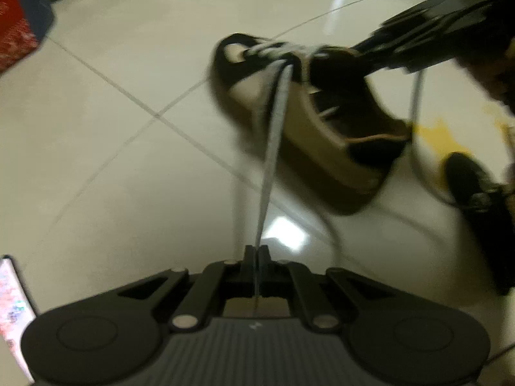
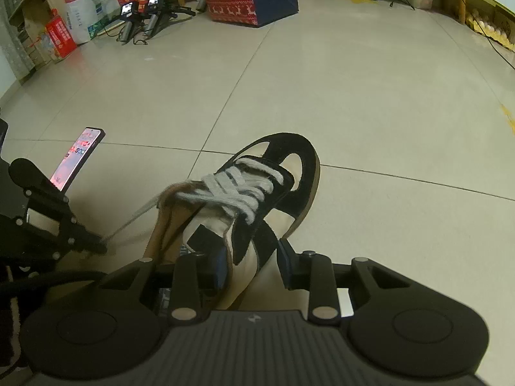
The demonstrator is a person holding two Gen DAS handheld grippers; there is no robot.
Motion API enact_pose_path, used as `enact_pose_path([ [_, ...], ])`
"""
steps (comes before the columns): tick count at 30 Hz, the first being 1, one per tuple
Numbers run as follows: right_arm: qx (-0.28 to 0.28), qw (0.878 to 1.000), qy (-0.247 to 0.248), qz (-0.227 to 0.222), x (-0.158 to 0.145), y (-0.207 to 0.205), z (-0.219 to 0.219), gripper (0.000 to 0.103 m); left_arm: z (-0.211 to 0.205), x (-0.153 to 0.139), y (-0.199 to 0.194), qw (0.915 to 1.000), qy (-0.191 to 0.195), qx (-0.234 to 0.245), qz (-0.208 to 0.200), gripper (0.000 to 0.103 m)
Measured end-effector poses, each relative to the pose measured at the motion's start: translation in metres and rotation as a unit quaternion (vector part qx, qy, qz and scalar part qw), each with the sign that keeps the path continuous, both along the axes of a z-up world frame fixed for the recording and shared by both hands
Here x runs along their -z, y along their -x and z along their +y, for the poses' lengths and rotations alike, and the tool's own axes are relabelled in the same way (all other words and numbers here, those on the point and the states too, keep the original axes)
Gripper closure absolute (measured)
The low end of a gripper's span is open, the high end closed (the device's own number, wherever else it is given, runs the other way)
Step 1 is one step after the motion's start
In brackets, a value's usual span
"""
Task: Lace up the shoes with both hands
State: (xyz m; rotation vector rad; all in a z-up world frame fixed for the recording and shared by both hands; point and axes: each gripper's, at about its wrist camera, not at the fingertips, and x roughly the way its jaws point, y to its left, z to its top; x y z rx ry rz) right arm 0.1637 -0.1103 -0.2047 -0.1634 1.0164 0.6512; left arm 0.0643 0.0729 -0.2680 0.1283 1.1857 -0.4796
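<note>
Left tool: its two fingers are pressed together on the grey lace, which runs taut from the fingertips straight ahead to the shoe.
Lace end in the left tool: a thin strand passes between the fingers and shows a little way behind them, so the pinch sits near the lace's free end, by the look of it.
Shoe, from the left tool: ahead and slightly to the right, lying on the tiled floor with its toe pointing away; the picture is blurred, so single eyelets cannot be told.
Second lace strand: a pale strand hangs slack in a curve to the right of the shoe, held by neither tool as far as the views show.
Right tool: its fingers stand partly apart on either side of the shoe's side wall near the heel; the left pad lies against the upper, while the right one appears just clear of it, so a firm clamp cannot be confirmed.
Shoe, from the right tool: directly in front, toe pointing away.
Done so far: several grey crossings already sit over the tongue toward the toe.
Left to do: judging by the open collar and loose ends, the upper eyelets and the final tie remain.
</note>
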Motion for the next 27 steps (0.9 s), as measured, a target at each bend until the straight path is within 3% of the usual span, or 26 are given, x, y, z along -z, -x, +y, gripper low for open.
enact_pose_path([
  [2,0.000,1.000,-0.001,0.002,-0.001,0.000,-0.001,0.071,0.005,-0.003,-0.001,0.9996,0.026,0.004,0.009,0.085],
  [4,0.001,1.000,-0.002,0.004,-0.002,-0.001,-0.002,0.071,0.012,-0.011,-0.002,0.9989,0.047,-0.002,0.007,0.057],
  [10,0.000,1.000,-0.001,0.002,-0.005,-0.001,0.003,0.071,0.032,-0.026,-0.022,0.9951,0.089,-0.043,-0.011,0.051],
  [14,0.002,1.000,-0.009,-0.007,-0.011,-0.002,0.005,0.071,0.044,-0.018,-0.043,0.9892,0.100,-0.107,0.014,0.051],
  [19,0.000,1.000,-0.012,-0.013,-0.014,-0.005,0.007,0.071,0.051,-0.004,-0.066,0.9783,0.111,-0.172,0.031,0.043],
  [27,0.000,1.000,-0.013,-0.006,-0.011,-0.003,0.004,0.071,0.031,0.009,-0.085,0.9807,0.131,-0.142,0.031,0.025],
])
